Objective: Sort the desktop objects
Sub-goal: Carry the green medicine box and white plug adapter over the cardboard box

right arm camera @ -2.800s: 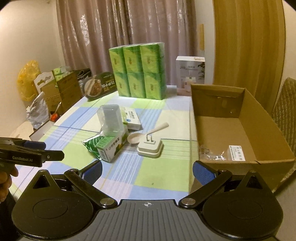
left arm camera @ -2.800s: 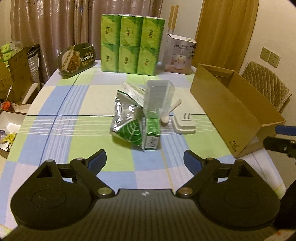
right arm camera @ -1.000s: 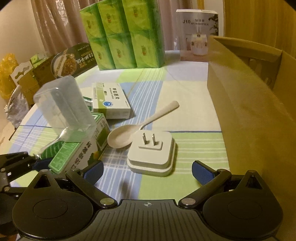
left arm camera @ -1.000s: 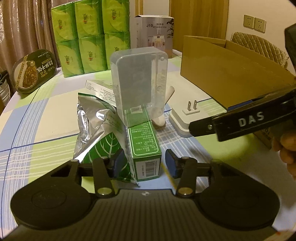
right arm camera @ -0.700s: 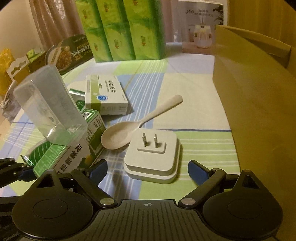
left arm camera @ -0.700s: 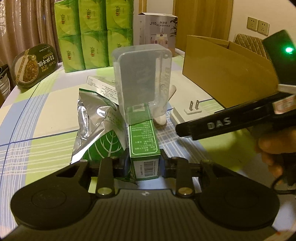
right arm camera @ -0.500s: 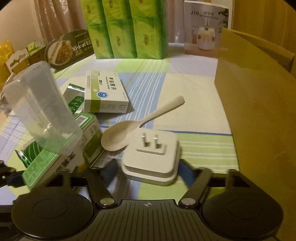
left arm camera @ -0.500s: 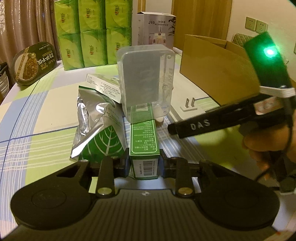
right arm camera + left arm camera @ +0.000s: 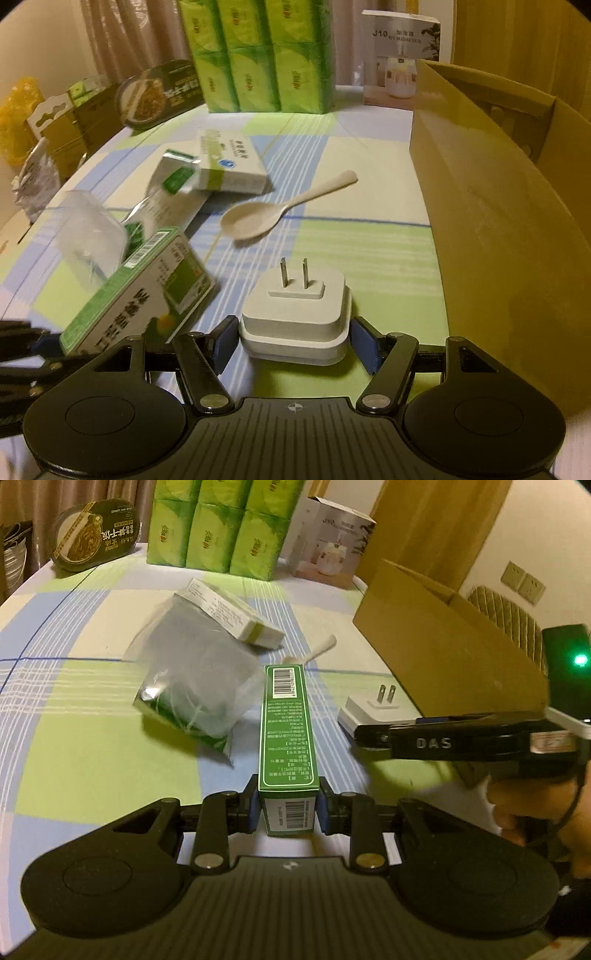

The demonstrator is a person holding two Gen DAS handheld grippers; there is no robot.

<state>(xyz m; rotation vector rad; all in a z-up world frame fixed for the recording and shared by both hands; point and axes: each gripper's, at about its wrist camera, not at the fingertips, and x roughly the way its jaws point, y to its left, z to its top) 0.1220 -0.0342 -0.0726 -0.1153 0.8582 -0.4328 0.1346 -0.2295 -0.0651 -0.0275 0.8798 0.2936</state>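
In the left wrist view the left gripper [image 9: 288,806] pinches the near end of the green carton [image 9: 287,738], a light, stiff box raised off the checked tablecloth [image 9: 92,753]; held so far back it may droop, and hard squeezing would dent it. In the right wrist view the right gripper [image 9: 294,345] clasps the white plug adapter [image 9: 295,312] by its smooth flanks, a hard, compact block that is likely slippery, beside the cardboard box [image 9: 498,206].

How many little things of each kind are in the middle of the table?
small boxes: 2, the green box and the white box
spoon: 1
plug: 1
foil bag: 1
clear tub: 1
Total: 6
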